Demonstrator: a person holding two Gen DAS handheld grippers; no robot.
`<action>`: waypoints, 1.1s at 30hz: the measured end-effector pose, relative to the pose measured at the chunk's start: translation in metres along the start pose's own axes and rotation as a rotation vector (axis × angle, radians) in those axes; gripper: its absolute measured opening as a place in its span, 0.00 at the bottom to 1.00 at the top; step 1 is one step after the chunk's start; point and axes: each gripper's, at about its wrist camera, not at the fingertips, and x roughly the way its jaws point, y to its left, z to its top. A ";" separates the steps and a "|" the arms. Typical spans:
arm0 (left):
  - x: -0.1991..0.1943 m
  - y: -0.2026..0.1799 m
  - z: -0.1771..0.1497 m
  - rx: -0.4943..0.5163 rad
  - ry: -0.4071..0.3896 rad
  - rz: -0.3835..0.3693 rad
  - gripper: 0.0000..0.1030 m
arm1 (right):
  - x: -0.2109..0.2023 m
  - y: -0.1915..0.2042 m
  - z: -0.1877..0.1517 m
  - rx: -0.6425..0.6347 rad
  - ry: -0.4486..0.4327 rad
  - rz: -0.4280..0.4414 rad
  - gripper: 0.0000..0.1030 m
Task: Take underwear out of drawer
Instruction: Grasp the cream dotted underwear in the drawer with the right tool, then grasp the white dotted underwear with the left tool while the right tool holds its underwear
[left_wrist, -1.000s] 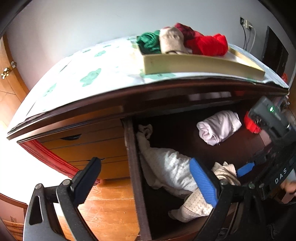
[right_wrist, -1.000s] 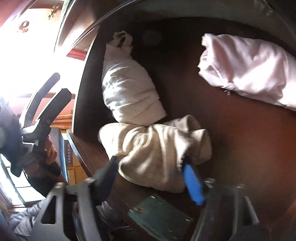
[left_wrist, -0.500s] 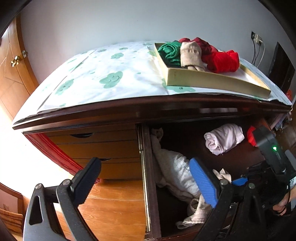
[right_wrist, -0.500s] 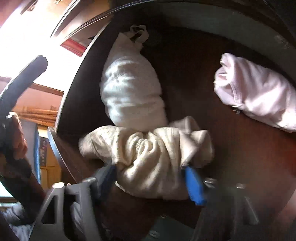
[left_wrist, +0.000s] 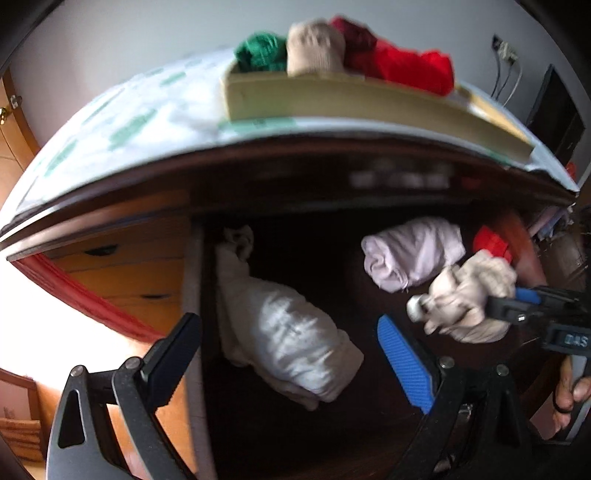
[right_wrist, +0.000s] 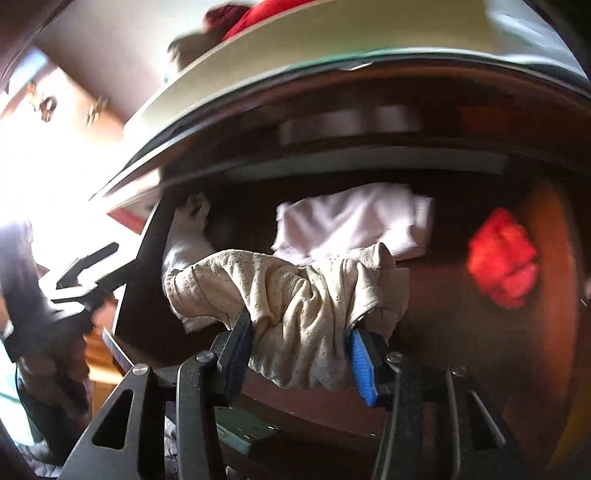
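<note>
Cream underwear (right_wrist: 295, 314) is clamped in the closing right gripper (right_wrist: 299, 354), lifted above the drawer (right_wrist: 461, 332) floor. Left gripper (left_wrist: 291, 354) stands released, empty. Left: 3 bundles at 12 o'clock.

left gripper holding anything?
No. The left gripper has its jaws wide apart with nothing between them, hovering over the open drawer; the cream underwear is in the right gripper, whose jaws are closing.
</note>
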 end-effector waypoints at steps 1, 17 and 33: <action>0.004 -0.001 0.001 -0.016 0.020 0.002 0.95 | -0.005 -0.003 -0.004 0.008 -0.026 -0.013 0.49; 0.068 -0.011 -0.002 -0.262 0.292 0.179 0.94 | -0.024 -0.017 -0.013 0.031 -0.126 0.054 0.49; 0.074 -0.010 0.004 -0.286 0.289 0.216 0.82 | -0.023 -0.023 -0.016 0.057 -0.125 0.102 0.49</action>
